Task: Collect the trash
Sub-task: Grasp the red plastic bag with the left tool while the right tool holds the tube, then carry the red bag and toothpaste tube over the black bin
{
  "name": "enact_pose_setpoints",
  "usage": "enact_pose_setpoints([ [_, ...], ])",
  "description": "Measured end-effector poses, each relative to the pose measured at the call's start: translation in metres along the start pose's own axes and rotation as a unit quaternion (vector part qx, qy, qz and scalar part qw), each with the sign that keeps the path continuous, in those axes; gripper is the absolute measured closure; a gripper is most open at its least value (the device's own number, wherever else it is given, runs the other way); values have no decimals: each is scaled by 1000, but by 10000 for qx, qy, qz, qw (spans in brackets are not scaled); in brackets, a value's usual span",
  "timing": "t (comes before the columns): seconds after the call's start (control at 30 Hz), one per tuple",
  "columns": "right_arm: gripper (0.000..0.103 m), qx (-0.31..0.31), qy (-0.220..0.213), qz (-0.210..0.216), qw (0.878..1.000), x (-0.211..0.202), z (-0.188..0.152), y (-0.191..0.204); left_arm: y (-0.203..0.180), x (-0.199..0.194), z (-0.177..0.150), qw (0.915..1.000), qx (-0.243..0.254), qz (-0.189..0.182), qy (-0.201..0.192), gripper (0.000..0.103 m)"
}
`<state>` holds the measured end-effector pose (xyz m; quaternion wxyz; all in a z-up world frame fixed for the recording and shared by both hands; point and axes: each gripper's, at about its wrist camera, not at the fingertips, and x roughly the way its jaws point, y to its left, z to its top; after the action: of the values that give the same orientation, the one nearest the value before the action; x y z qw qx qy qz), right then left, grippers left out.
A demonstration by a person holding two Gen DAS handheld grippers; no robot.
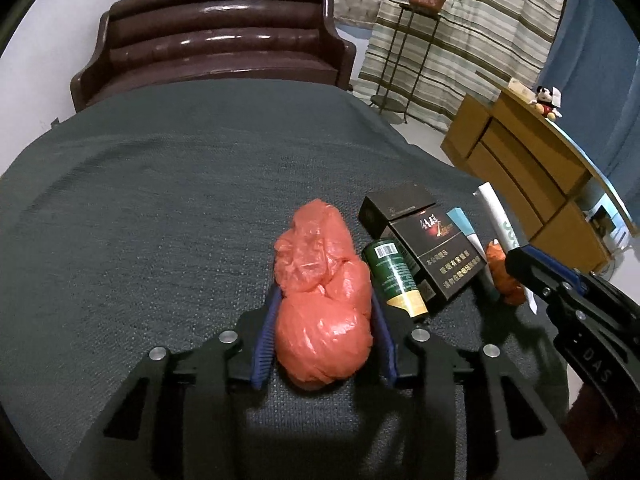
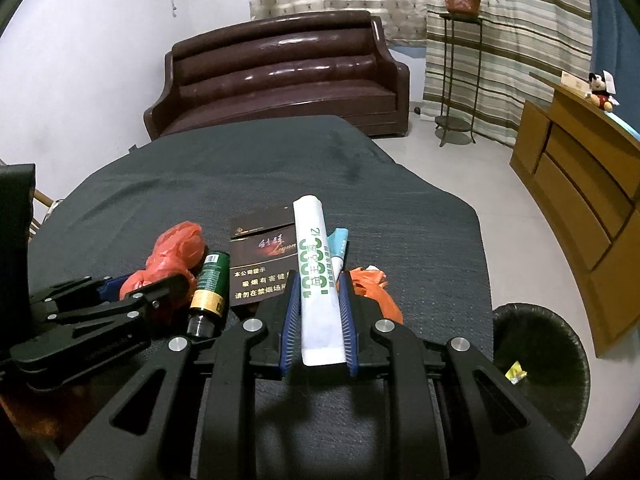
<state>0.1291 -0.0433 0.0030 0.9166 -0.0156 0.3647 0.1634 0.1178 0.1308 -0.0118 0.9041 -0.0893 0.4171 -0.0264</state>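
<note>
Bin (image 2: 540, 364) half cut off (contents unclear)

The right tool (image 2: 318, 300) clamps a white tube (image 2: 318, 280) over the dark-clothed bench (image 2: 160, 176), with a dark cigarette box (image 2: 260, 260) and green bottle (image 2: 210, 280) left, a black bin (image 2: 552, 344) right.

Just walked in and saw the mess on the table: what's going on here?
A person is clearing trash with two hand-held claws. The left claw is closed on a crumpled red plastic bag, the right claw on a white tube. A green bottle and a cigarette box remain on the table; a bin waits beside it.
</note>
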Motion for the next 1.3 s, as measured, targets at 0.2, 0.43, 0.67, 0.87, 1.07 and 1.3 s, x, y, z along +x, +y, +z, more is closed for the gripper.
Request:
enact_pose_setpoints([
  [0.2,84,24,-42,15,10000,-1,1,0,2,-8,2,9999,-21,36,-130,63],
  [0.43,84,85,-208,8,9997,-16,1,0,1,-29,0,9992,-57,40,-389,63],
  [0.67,84,188,-370,-124,9991,-38,-3,-12,-14,-45,-1,9983,46,-68,-574,63],
  [0.87,84,327,-415,-333,9980,-53,-11,-33,-38,-52,-4,9974,205,-233,-651,63],
  [1.07,84,488,-471,-603,9959,-71,-22,-61,-74,-50,-4,9956,464,-479,-658,63],
  [1.3,84,686,-469,-977,9917,-85,-34,-101,-122,-39,-5,9915,841,-780,-618,63],
])
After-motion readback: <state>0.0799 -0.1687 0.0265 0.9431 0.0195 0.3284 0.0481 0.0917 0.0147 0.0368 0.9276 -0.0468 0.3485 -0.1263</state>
